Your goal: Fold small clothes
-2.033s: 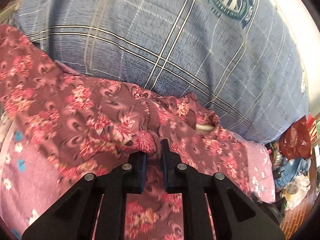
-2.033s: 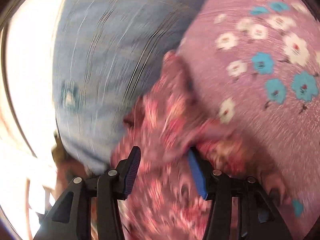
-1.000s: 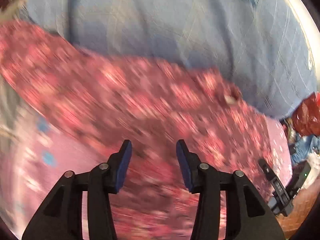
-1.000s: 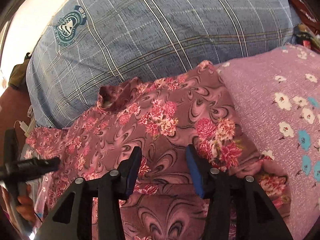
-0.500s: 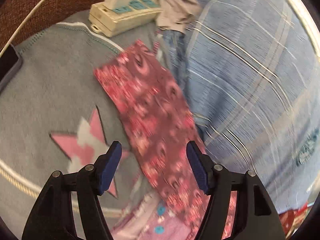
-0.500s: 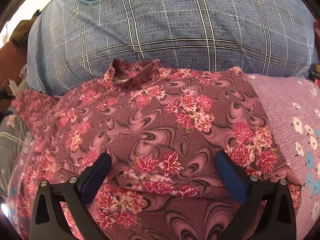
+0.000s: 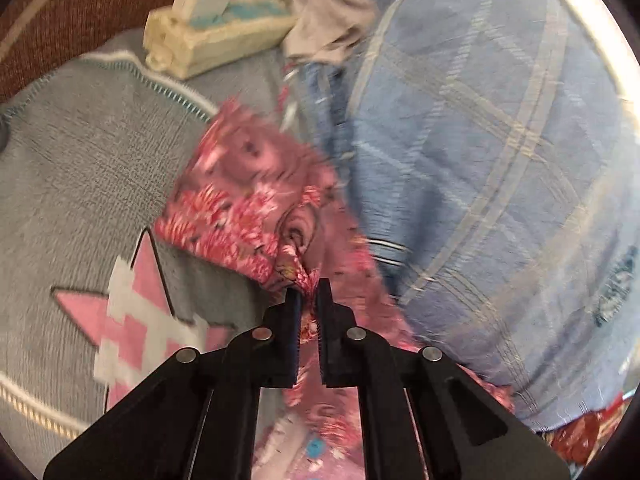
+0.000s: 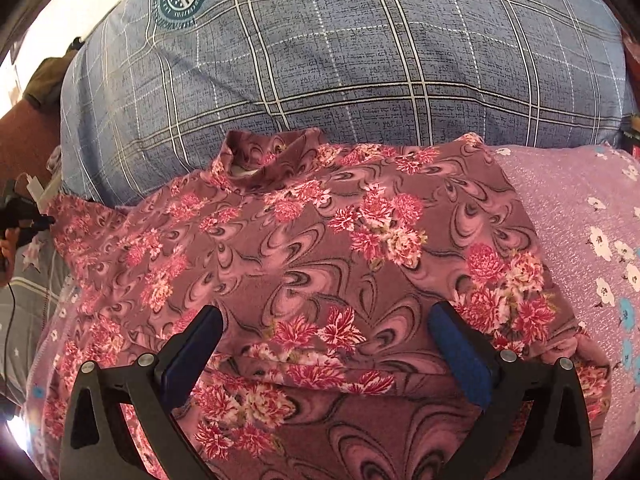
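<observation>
A small mauve top with pink flowers (image 8: 320, 248) lies spread on the bed, its collar toward the blue plaid pillow. Its right side is folded in. My right gripper (image 8: 324, 344) is open wide and empty, hovering over the top's lower middle. In the left wrist view my left gripper (image 7: 308, 292) is shut on the end of the top's left sleeve (image 7: 248, 208), which bunches at the fingertips and is lifted off the grey blanket. The view is blurred by motion.
A blue plaid pillow (image 8: 340, 48) lies behind the top, also seen in the left wrist view (image 7: 480, 168). A grey blanket with a pink star (image 7: 80, 184) lies left. A cream power strip (image 7: 216, 36) sits at the back. A purple flowered sheet (image 8: 580, 220) lies right.
My left gripper was open over the sleeve half a second ago; now it has shut on the sleeve end and pulled it up. My right gripper stays open in place.
</observation>
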Demonstrator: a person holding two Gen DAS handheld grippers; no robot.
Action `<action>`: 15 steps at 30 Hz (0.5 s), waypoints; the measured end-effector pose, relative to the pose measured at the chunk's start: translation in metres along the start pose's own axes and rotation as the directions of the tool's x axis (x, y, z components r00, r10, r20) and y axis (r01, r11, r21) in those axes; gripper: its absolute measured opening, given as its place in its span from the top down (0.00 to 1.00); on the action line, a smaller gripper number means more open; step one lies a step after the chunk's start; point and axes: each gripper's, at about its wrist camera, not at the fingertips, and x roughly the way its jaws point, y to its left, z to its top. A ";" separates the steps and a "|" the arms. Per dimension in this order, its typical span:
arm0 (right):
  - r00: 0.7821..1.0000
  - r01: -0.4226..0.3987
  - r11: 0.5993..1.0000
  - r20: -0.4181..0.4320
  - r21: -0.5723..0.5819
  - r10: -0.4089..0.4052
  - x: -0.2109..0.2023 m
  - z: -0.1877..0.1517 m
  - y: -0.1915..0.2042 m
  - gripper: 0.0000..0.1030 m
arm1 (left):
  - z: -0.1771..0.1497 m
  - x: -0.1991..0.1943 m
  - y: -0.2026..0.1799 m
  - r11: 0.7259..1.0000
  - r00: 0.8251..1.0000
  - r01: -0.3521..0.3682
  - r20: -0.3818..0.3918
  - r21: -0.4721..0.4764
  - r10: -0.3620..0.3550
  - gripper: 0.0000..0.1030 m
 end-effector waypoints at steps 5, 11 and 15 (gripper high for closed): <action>1.000 -0.023 1.000 0.011 0.017 0.023 -0.002 0.001 -0.003 0.00 | -0.028 -0.040 -0.034 0.993 0.997 0.070 0.022 0.094 -0.072 0.95; 0.998 -0.052 0.998 0.024 0.039 0.051 -0.005 0.000 -0.007 0.00 | -0.076 -0.074 -0.113 0.946 0.984 0.170 -0.005 0.276 -0.176 0.95; 0.997 -0.077 0.995 0.034 0.057 0.075 -0.007 0.000 -0.010 0.00 | -0.118 -0.076 -0.166 0.901 0.966 0.259 -0.073 0.347 -0.250 0.95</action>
